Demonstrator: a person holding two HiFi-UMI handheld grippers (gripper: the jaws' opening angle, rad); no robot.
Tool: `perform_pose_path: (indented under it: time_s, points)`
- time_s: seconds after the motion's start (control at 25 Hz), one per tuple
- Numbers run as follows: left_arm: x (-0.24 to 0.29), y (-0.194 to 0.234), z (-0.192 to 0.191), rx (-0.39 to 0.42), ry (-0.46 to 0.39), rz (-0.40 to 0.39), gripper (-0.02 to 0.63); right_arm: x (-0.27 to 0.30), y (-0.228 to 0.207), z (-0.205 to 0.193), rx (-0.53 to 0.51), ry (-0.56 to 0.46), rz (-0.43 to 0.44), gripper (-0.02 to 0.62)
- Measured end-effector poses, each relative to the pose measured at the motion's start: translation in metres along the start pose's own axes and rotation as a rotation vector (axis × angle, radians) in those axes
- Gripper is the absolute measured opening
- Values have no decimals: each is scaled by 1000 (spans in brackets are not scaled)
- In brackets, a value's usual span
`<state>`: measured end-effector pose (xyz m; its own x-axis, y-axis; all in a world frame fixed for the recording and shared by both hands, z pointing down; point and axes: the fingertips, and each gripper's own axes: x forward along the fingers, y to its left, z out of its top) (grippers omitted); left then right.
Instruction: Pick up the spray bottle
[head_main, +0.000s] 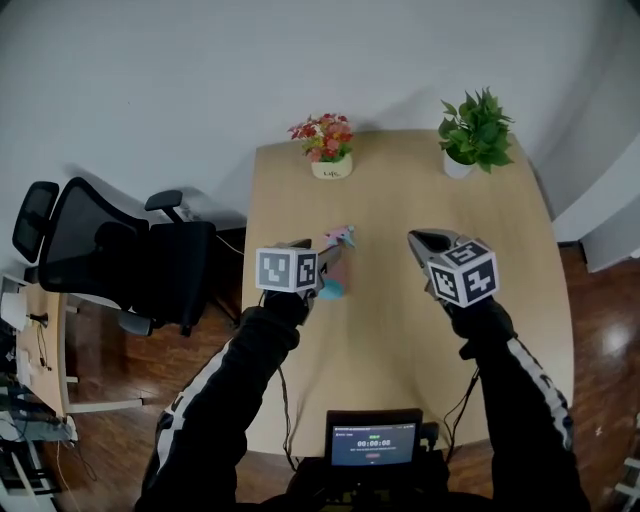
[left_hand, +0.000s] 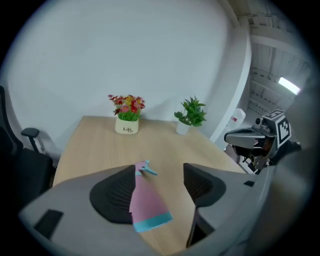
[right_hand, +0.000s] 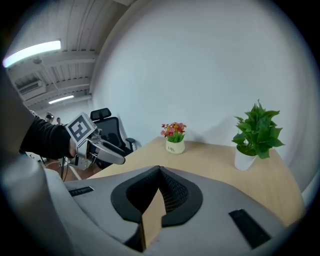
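A pink cone-shaped spray bottle (head_main: 337, 268) with a teal base band and teal nozzle looks to stand upright on the light wooden table (head_main: 400, 340), left of centre. My left gripper (head_main: 318, 255) is just left of it. In the left gripper view the bottle (left_hand: 145, 200) sits in the gap of the left gripper (left_hand: 159, 166), close to the left pad; the jaws are open and neither pad presses on it. My right gripper (head_main: 418, 240) hovers over the table to the bottle's right, apart from it. In the right gripper view the right gripper (right_hand: 160, 170) has its tips together with nothing held.
At the table's far edge stand a white pot of red flowers (head_main: 331, 165) and a green potted plant (head_main: 470, 135). A black office chair (head_main: 110, 255) stands left of the table. A small screen (head_main: 372, 440) sits at the near edge.
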<state>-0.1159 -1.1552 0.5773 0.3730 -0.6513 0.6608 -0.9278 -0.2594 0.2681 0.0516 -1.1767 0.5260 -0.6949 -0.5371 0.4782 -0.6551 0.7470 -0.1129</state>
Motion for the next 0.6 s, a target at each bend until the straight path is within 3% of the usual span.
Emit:
perform_pose_path:
  time_s: [0.08,0.12,0.16,0.28,0.6]
  points:
    - [28,6,-8,-16,58,23,306,19,-17,-17,13,48,24,3]
    - [42,8,-13,-13,90,34,317,28,-26,-29,17,81,31,61]
    - [54,10,-18,-12,121,41,344,36,-34,-42,21,115,33,80]
    - [81,16,-31,-21,202,49,348,61,-52,-72,51,180,29,80]
    - [129,28,-54,55,369,101,376,102,-79,-112,142,250,23,80]
